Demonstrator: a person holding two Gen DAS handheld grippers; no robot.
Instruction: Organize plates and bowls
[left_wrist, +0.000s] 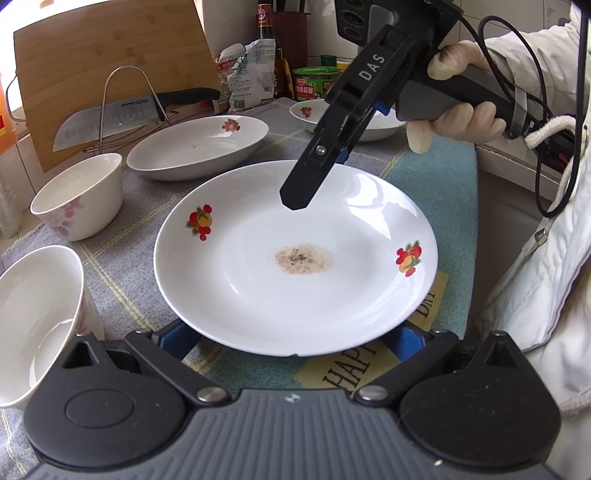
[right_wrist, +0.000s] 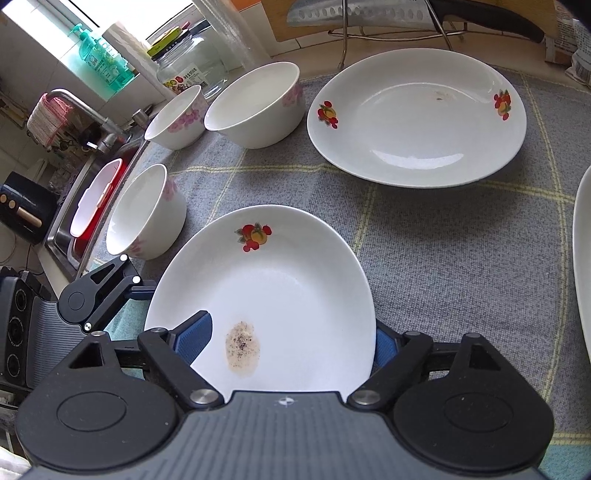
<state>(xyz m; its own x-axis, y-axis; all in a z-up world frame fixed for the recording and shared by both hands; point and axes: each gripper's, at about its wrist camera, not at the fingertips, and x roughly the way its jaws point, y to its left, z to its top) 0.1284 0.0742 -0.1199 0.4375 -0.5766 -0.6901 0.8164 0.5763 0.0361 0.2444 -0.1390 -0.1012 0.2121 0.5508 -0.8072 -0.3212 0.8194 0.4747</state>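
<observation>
A white plate (left_wrist: 295, 295) (right_wrist: 295, 288) with fruit decals and a brown stain lies on the checked cloth (left_wrist: 122, 266). My left gripper (left_wrist: 291, 343) (right_wrist: 140, 290) is at its near rim, jaws wide apart, blue pads partly under the rim. My right gripper (left_wrist: 317, 177) (right_wrist: 290, 343) straddles the far rim, one finger over the plate's inside and the other outside it, with a gap visible. A second fruit plate (left_wrist: 197, 147) (right_wrist: 417, 118) and several flowered bowls (left_wrist: 79, 195) (right_wrist: 255, 103) stand beyond.
A knife (left_wrist: 107, 118) rests on a wire rack before a bamboo board (left_wrist: 110, 55). Jars and bags (left_wrist: 314, 81) line the back. A sink (right_wrist: 92, 199) lies off the cloth's edge. Another white dish (left_wrist: 306, 114) (right_wrist: 583, 258) sits by the right gripper. A gloved hand (left_wrist: 461, 118) holds it.
</observation>
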